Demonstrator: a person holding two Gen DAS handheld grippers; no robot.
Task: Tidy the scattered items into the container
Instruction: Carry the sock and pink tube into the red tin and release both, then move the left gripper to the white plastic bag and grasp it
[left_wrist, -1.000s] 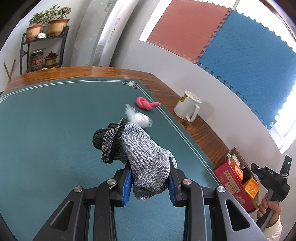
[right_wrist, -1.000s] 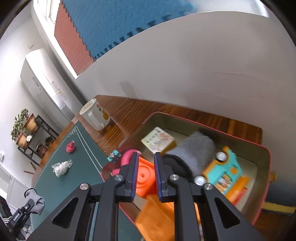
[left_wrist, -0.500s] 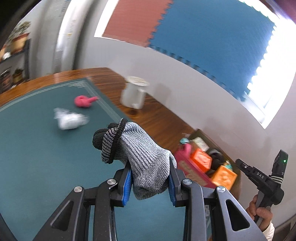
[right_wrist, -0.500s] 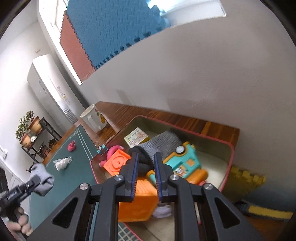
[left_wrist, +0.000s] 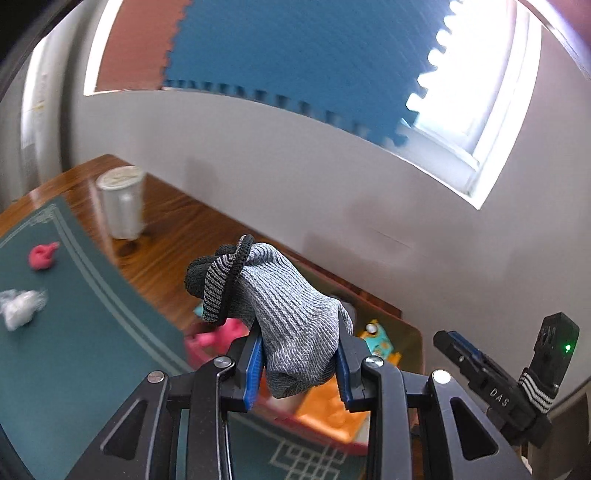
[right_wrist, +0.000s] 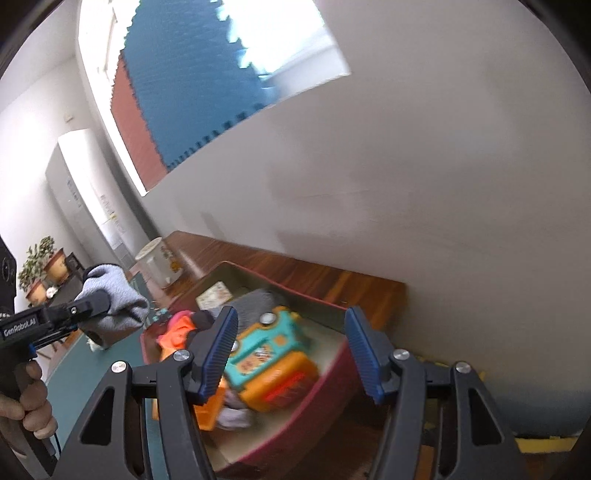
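Both tools changed: my right gripper (right_wrist: 291, 350) has spread open above the container (right_wrist: 332, 373), while the left gripper (left_wrist: 300, 363), clenching the grey sock (left_wrist: 291, 317), has swung toward it for drop-off.

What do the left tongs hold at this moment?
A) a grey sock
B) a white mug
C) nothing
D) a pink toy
A: the left tongs are shut on the grey sock, while the white mug stands apart on the wooden table.
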